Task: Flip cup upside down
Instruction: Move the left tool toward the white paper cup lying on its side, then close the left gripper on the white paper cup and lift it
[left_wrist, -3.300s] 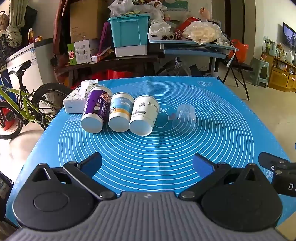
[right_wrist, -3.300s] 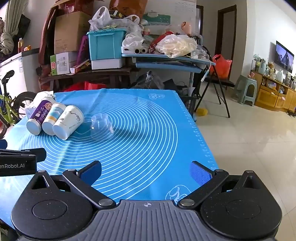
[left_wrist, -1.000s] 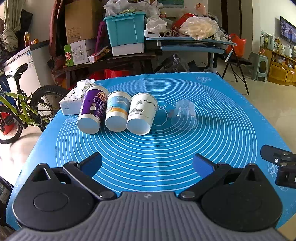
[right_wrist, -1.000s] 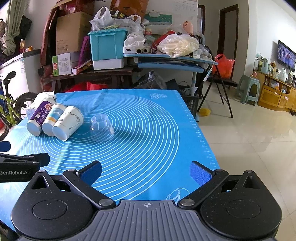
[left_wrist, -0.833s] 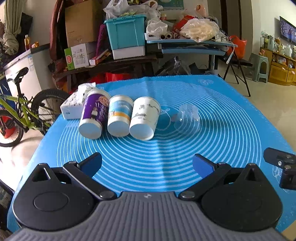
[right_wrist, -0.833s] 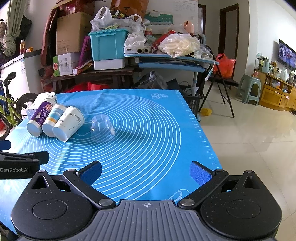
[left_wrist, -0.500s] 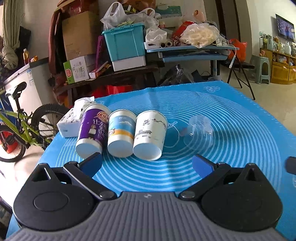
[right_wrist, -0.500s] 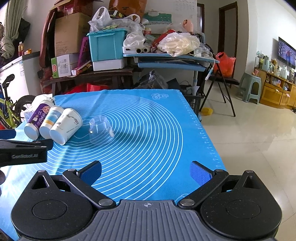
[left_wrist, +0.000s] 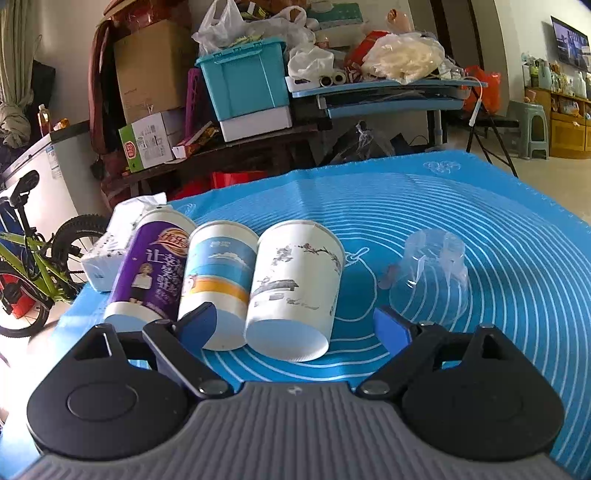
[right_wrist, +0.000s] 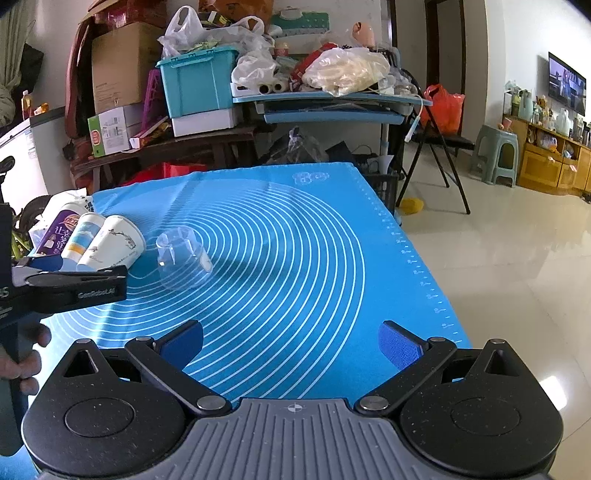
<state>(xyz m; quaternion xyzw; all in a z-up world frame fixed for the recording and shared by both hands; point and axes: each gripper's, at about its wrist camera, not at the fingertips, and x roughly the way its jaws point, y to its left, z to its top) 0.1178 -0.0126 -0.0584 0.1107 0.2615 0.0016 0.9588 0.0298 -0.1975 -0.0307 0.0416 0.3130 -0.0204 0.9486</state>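
Three paper cups lie on their sides in a row on the blue mat (left_wrist: 461, 206): a purple cup (left_wrist: 151, 273), a blue-and-white cup (left_wrist: 218, 280) and a white cup with an ink drawing (left_wrist: 295, 284). A clear plastic cup (left_wrist: 432, 273) lies to their right. My left gripper (left_wrist: 295, 325) is open and empty, low over the mat, with the white cup's near end between its fingertips. My right gripper (right_wrist: 291, 343) is open and empty over the mat's near right part. The cups (right_wrist: 110, 243) and the clear cup (right_wrist: 183, 254) show at its far left.
A white tissue pack (left_wrist: 110, 243) lies behind the purple cup. A bicycle (left_wrist: 33, 266) stands left of the table. Cluttered shelves with a teal bin (left_wrist: 247, 85) stand behind. The left gripper's body (right_wrist: 62, 288) crosses the right wrist view's left edge.
My left gripper has moved forward and down toward the cups, so the white cup now sits between its fingertips. My right gripper has barely moved.
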